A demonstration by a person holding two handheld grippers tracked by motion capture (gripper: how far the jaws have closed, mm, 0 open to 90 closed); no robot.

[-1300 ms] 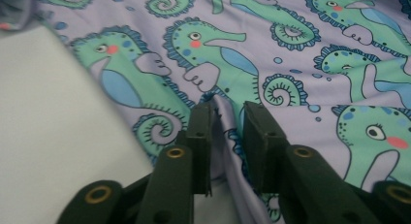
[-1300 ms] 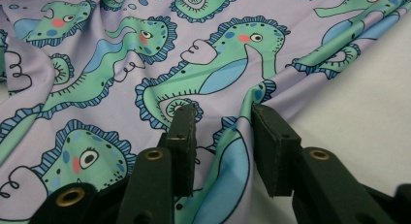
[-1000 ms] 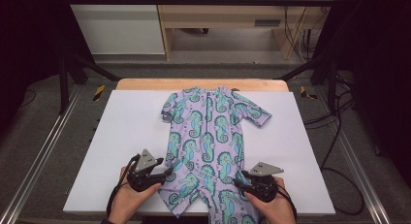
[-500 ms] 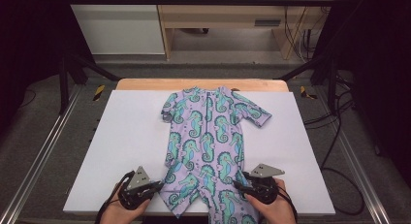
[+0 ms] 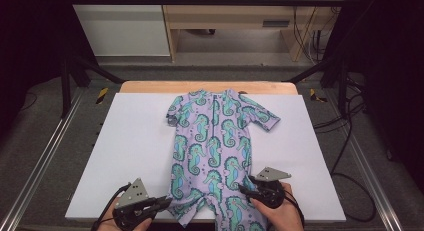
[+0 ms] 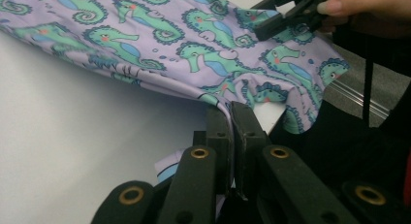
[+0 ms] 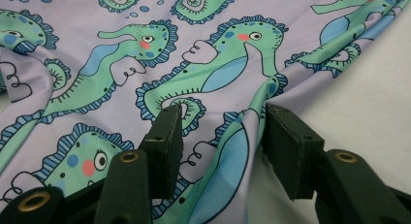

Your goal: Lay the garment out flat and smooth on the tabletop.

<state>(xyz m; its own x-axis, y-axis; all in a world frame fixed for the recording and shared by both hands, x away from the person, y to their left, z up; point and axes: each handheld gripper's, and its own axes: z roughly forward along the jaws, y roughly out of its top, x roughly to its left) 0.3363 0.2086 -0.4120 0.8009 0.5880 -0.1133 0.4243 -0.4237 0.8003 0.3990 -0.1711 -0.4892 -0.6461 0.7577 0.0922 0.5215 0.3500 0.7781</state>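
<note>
A lilac baby suit (image 5: pixel 212 141) printed with green seahorses lies flat on the white board (image 5: pixel 130 141), collar at the far end and legs at the near edge. My left gripper (image 5: pixel 162 205) is at the near edge, shut on the hem of the suit's left leg (image 6: pixel 220 105), and the cloth is pinched between its jaws (image 6: pixel 230 120). My right gripper (image 5: pixel 245 190) rests on the right leg. Its jaws stand open (image 7: pixel 220 132) astride a raised fold of the cloth (image 7: pixel 242 136). The left gripper view also shows the right gripper (image 6: pixel 291 15), with a hand around it.
The board lies on a wooden table (image 5: pixel 150 87) inside a black frame. Metal rails (image 5: pixel 40 161) run along both sides. Cables (image 5: pixel 345 141) trail on the floor at the right. A wooden shelf unit (image 5: pixel 235 21) stands behind the table.
My left gripper has moved back toward the near edge and slightly left, now low beside the suit's left leg. The right gripper has stayed in place.
</note>
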